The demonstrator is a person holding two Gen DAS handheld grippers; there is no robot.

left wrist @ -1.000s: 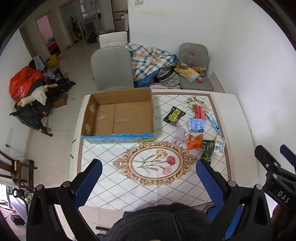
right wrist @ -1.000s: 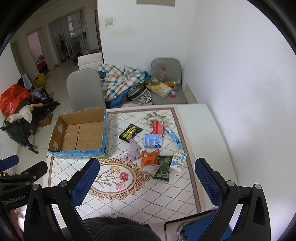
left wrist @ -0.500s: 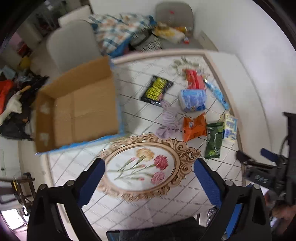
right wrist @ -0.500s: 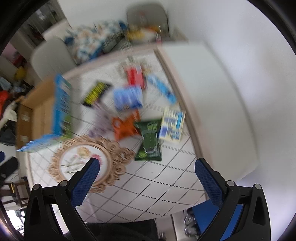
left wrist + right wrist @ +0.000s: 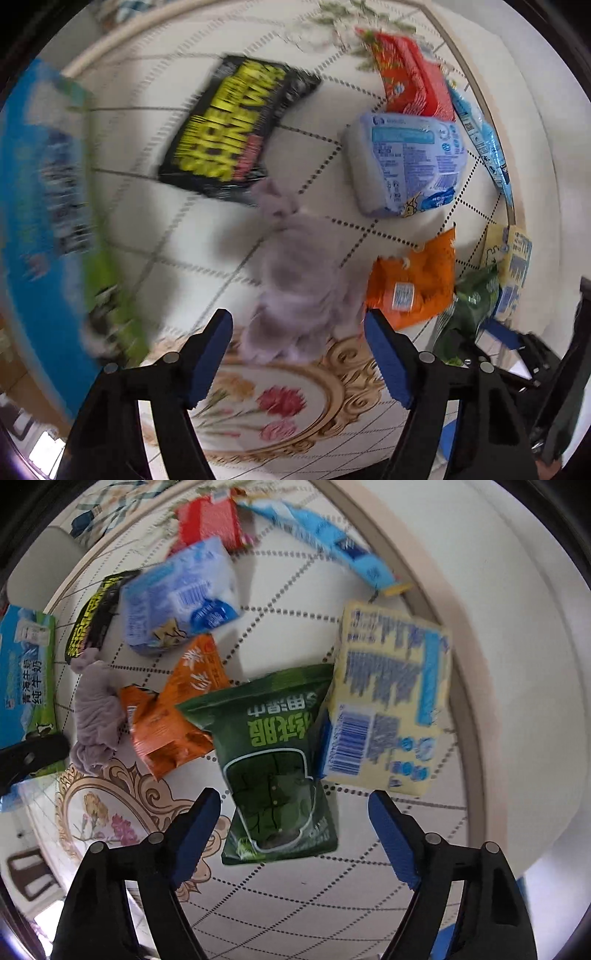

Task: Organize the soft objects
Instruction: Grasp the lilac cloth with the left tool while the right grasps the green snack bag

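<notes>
A crumpled lilac cloth (image 5: 299, 288) lies on the tiled table, and my left gripper (image 5: 297, 332) is open with its blue fingers on either side of the cloth's near end. The cloth also shows at the left of the right wrist view (image 5: 96, 716). My right gripper (image 5: 294, 808) is open just above a green pouch (image 5: 275, 768), its fingers straddling the pouch's lower part. Around them lie an orange snack bag (image 5: 417, 284), a pale blue tissue pack (image 5: 406, 162), a black-and-yellow packet (image 5: 232, 125), a red packet (image 5: 410, 77) and a yellow-blue pack (image 5: 391, 709).
The blue-sided cardboard box (image 5: 40, 206) stands at the left, close to the cloth. A long blue sachet (image 5: 332, 546) lies near the table's far border. The table's wooden rim (image 5: 469, 686) and white edge run along the right. A gold floral medallion (image 5: 266, 402) is under the left gripper.
Both grippers have dropped from high above the table to just over the items. The left one has closed in on the lilac cloth, the right one on the green pouch.
</notes>
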